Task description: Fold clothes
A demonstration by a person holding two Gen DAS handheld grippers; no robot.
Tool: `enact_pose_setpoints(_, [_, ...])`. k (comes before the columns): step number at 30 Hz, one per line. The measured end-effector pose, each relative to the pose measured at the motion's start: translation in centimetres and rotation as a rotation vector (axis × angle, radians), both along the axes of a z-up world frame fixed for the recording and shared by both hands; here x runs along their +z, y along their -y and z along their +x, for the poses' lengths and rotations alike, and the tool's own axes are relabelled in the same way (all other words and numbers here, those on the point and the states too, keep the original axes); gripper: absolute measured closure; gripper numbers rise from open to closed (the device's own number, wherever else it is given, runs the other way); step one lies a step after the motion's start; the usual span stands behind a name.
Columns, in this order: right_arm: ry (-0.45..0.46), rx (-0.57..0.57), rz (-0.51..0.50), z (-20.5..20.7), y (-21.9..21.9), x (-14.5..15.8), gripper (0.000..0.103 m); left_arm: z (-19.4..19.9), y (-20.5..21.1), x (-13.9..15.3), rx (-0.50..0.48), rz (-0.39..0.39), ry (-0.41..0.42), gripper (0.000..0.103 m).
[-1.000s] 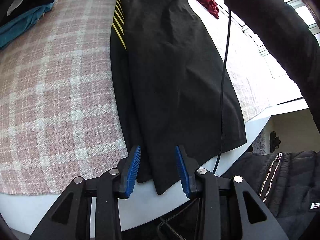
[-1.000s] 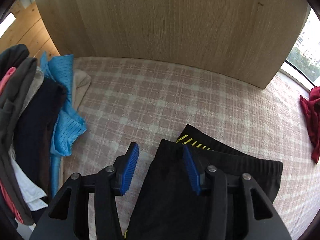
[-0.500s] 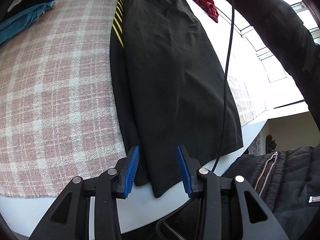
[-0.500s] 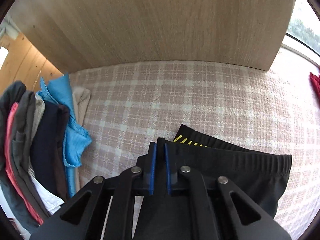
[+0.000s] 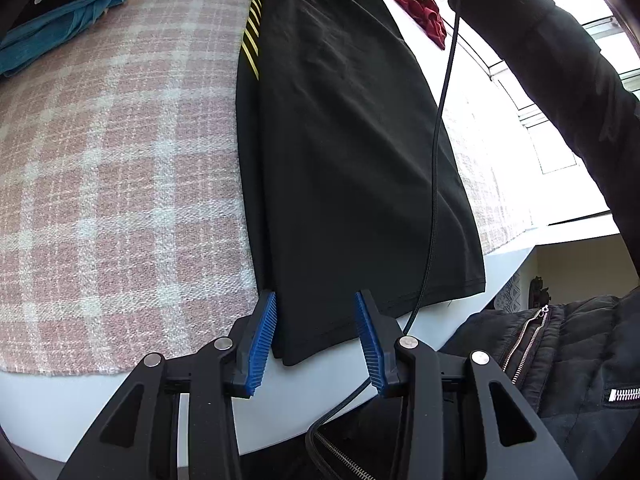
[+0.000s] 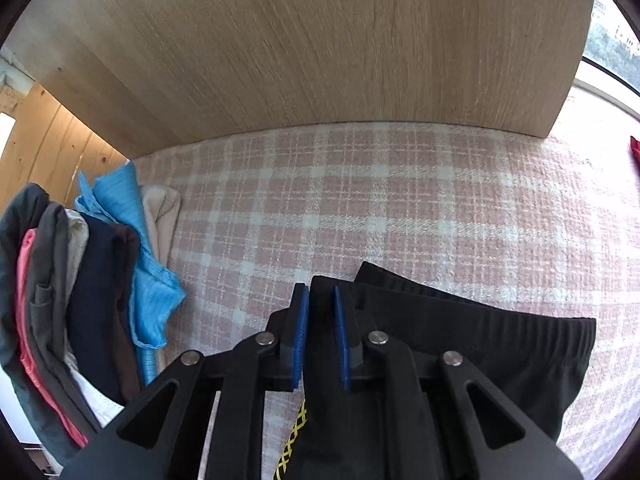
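Black shorts (image 5: pixel 344 152) with yellow side stripes lie folded lengthwise on a pink plaid cloth (image 5: pixel 112 168). The hem points at my left gripper (image 5: pixel 316 336), which is open with the hem corner between its blue pads (image 5: pixel 262 340). In the right wrist view my right gripper (image 6: pixel 320 324) is shut on the waistband corner of the shorts (image 6: pixel 500 344), lifted slightly off the cloth (image 6: pixel 400 216).
A pile of folded clothes (image 6: pixel 80 292) stands at the left, also seen in the left wrist view (image 5: pixel 52 20). A red garment (image 5: pixel 424 12) lies far right. A wooden panel (image 6: pixel 320 40) backs the table. A black cable (image 5: pixel 436 168) hangs over the shorts. The table's white edge (image 5: pixel 168 400) is near.
My right gripper closed on the waistband corner and has lifted it a little. My left gripper moved forward to bracket the hem corner, still open.
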State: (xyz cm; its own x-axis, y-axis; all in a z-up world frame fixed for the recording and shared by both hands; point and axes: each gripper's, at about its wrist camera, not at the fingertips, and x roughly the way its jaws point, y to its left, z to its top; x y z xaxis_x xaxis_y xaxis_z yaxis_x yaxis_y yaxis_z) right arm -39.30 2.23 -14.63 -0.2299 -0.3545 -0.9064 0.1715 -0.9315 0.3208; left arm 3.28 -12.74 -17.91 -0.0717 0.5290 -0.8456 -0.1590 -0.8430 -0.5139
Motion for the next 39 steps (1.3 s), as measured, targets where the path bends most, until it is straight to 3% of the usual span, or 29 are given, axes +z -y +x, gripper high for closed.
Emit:
enact_pose_setpoints(4, [-0.096, 0.05, -0.063, 4.1, -2.7, 5.0, 0.088, 0.0, 0.8, 0.7, 0.017, -0.023, -0.01, 0.072])
enact_pose_setpoints(6, [-0.157, 0.081, -0.064, 8.0, -4.7, 6.7, 0.07, 0.0, 1.4, 1.6, 0.032, -0.031, -0.023, 0.069])
enact_pose_setpoints(8, [-0.211, 0.09, -0.034, 12.9, -7.6, 7.5, 0.06, -0.2, 1.5, 2.0, 0.024, -0.057, -0.035, 0.065])
enact_pose_setpoints(9, [-0.234, 0.089, -0.008, 15.5, -9.1, 7.6, 0.06, -0.4, 1.4, 2.1, 0.013, -0.074, -0.041, 0.064])
enact_pose_setpoints(12, [-0.216, 0.062, 0.061, 23.7, -14.0, 5.5, 0.06, -1.0, 0.4, 1.5, -0.029, -0.129, -0.027, 0.063])
enact_pose_setpoints(14, [-0.157, 0.03, 0.071, 28.8, -16.7, 3.2, 0.06, -1.3, -0.6, 0.8, -0.066, -0.154, -0.012, 0.063])
enact_pose_setpoints(17, [-0.047, -0.037, 0.006, 35.0, -19.2, -0.6, 0.06, -1.3, -1.8, 0.6, -0.107, -0.184, -0.027, 0.06])
enact_pose_setpoints(20, [-0.003, -0.049, -0.079, 39.1, -19.1, -3.1, 0.06, -1.0, -2.2, 0.6, -0.135, -0.212, -0.044, 0.059])
enact_pose_setpoints(23, [0.009, -0.039, -0.108, 40.9, -17.8, -4.3, 0.06, -0.7, -2.3, 0.6, -0.161, -0.243, -0.065, 0.071])
enact_pose_setpoints(25, [0.02, -0.028, -0.125, 41.5, -17.2, -4.9, 0.06, -0.6, -2.2, 0.5, -0.167, -0.238, -0.056, 0.09])
enact_pose_setpoints(31, [-0.011, -0.026, -0.062, 42.9, -17.1, -4.6, 0.06, -0.5, -1.7, 0.3, -0.161, -0.232, -0.028, 0.09])
enact_pose_setpoints(36, [-0.039, 0.047, -0.04, 43.4, -15.3, -4.7, 0.061, 0.0, -2.1, 0.2, -0.169, -0.23, -0.05, 0.088])
enact_pose_setpoints(37, [-0.045, 0.075, -0.036, 43.4, -14.8, -4.8, 0.065, 0.0, -2.2, 0.2, -0.176, -0.223, -0.056, 0.089])
enact_pose_setpoints(38, [-0.036, 0.102, -0.046, 43.4, -14.3, -5.0, 0.086, 0.1, -2.2, 0.1, -0.18, -0.211, -0.054, 0.094])
enact_pose_setpoints(39, [-0.025, 0.117, -0.06, 43.4, -14.0, -5.3, 0.094, 0.0, -2.0, -0.2, -0.179, -0.192, -0.04, 0.1])
